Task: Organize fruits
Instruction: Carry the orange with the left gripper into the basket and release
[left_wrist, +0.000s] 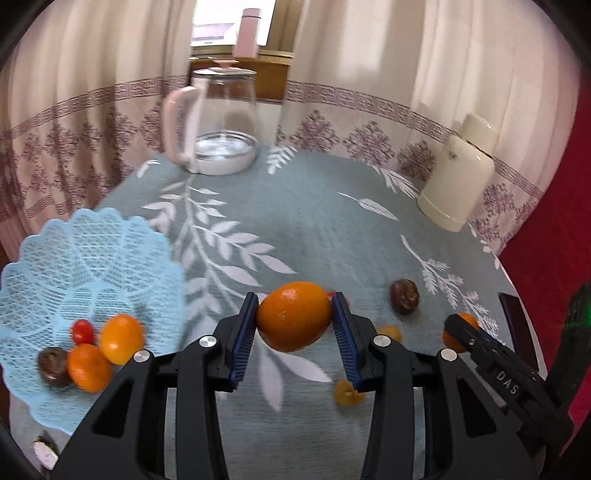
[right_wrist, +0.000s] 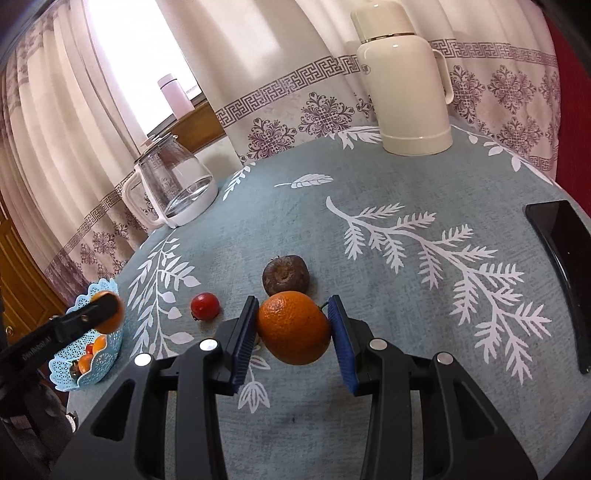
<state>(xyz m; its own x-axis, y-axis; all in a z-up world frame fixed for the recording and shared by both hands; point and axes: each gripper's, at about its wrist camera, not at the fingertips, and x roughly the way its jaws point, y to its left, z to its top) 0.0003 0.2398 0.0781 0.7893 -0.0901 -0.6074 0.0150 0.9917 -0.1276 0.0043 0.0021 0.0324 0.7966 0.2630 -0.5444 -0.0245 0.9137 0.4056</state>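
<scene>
I hold one orange in each of my tongs.

My left tongs pinch an orange just right of the blue basket, which has small fruits inside. My right tongs pinch another orange above the tabletop. Just past it sits a brown fruit, with a red tomato to its left. Farther back stand a glass kettle and a cream flask.
</scene>
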